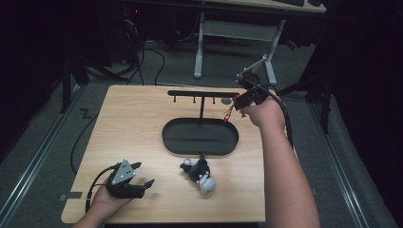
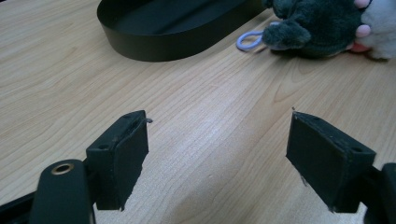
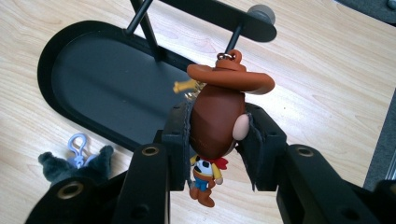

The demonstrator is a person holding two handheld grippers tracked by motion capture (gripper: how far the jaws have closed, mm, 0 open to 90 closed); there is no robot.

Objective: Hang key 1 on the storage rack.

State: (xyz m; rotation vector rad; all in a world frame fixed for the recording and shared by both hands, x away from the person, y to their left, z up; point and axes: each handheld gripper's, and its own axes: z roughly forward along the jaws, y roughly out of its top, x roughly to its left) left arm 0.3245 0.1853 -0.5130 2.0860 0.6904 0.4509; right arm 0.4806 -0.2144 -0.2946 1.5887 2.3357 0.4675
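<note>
Nearest, the left gripper (image 1: 144,175) rests agape and empty on the table (image 1: 133,128), short of the plush (image 1: 199,174). Farther out, the right gripper (image 3: 217,135) clamps the cowboy (image 3: 215,121) by the head, just under the rack (image 1: 202,93). My read: lift the hat's ring squarely onto an end peg (image 3: 233,39) before letting go.

A grey plush toy (image 1: 198,172) with a lilac clip lies on the wooden counter (image 1: 138,128), just in front of a black oval tray (image 1: 200,137). Behind the counter stands a white-legged desk (image 1: 237,33), with dark cables (image 1: 152,57) on the floor.
</note>
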